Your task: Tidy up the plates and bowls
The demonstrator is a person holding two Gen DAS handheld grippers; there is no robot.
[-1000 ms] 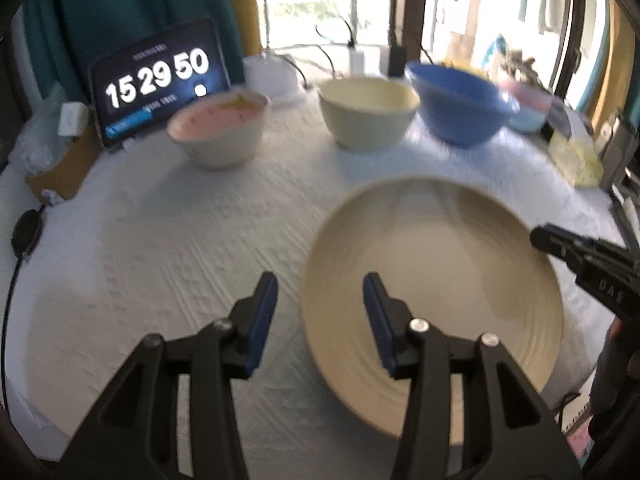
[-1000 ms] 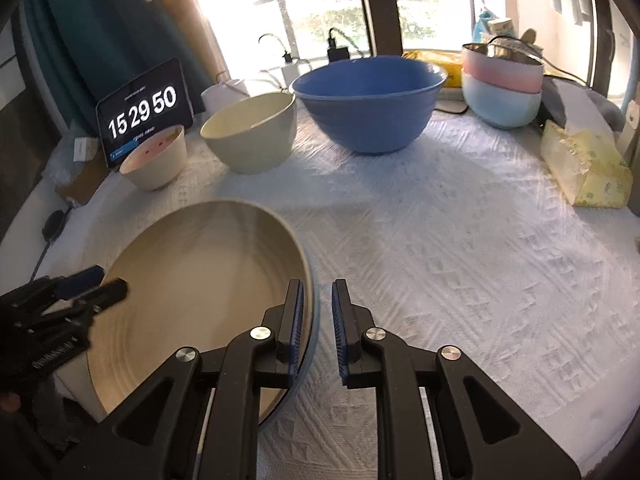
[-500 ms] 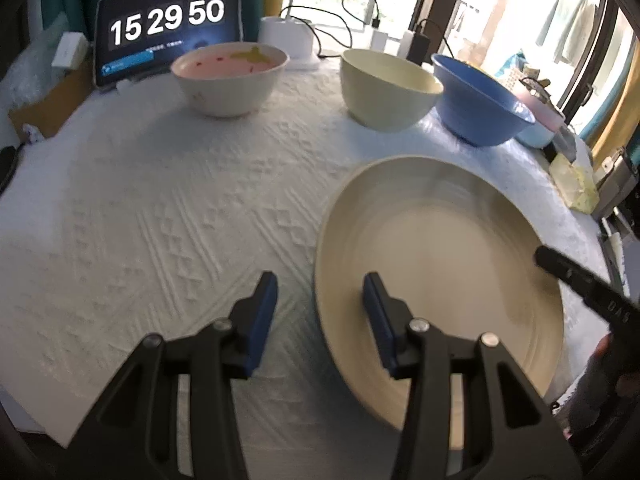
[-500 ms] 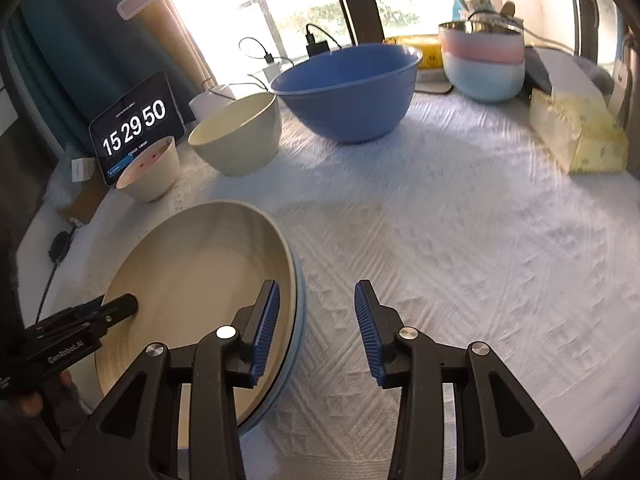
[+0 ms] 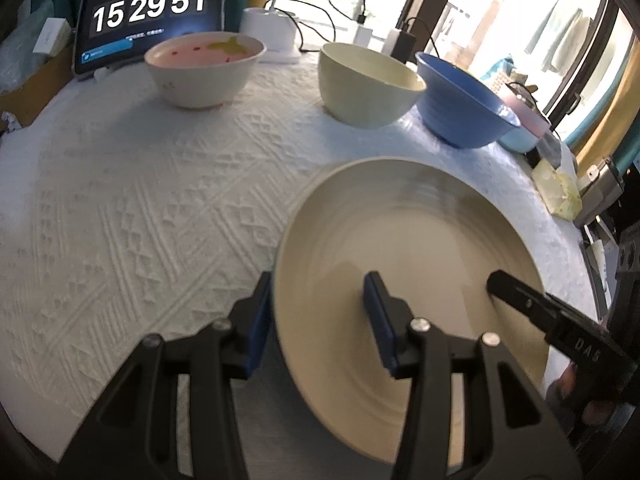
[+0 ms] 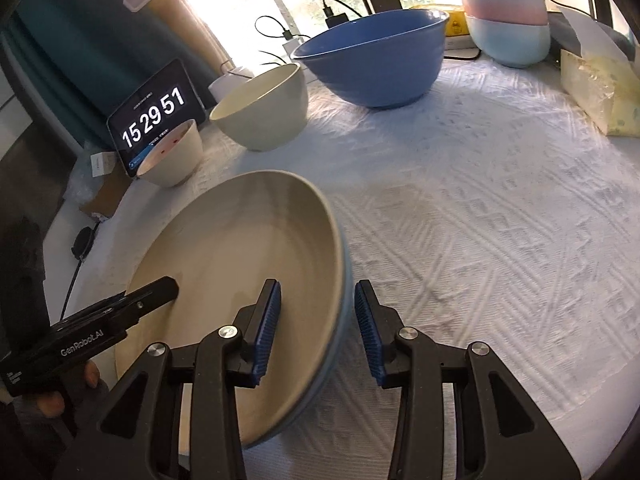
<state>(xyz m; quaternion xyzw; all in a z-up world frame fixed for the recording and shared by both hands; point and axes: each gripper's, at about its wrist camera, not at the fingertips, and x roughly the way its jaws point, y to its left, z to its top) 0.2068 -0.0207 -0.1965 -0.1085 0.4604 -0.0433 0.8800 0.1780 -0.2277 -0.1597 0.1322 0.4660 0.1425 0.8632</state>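
Both my grippers sit at the big beige plate (image 5: 420, 248) on the white-clothed tabletop (image 5: 140, 208), near edge. Left gripper (image 5: 318, 320): fingers part open, straddling the plate's left rim, one outside, one over the inside; can't tell if pads touch. Right gripper (image 6: 316, 328): fingers part open astride the right rim, gaps visible, not clamped. A blue rim shows under the plate. Pink-lined bowl (image 5: 204, 68), cream bowl (image 5: 368, 84), blue bowl (image 5: 460, 108) lined up at the back, by the clock tablet (image 5: 148, 16).

Beige plate (image 5: 404, 240) flat on white tablecloth (image 5: 140, 208)
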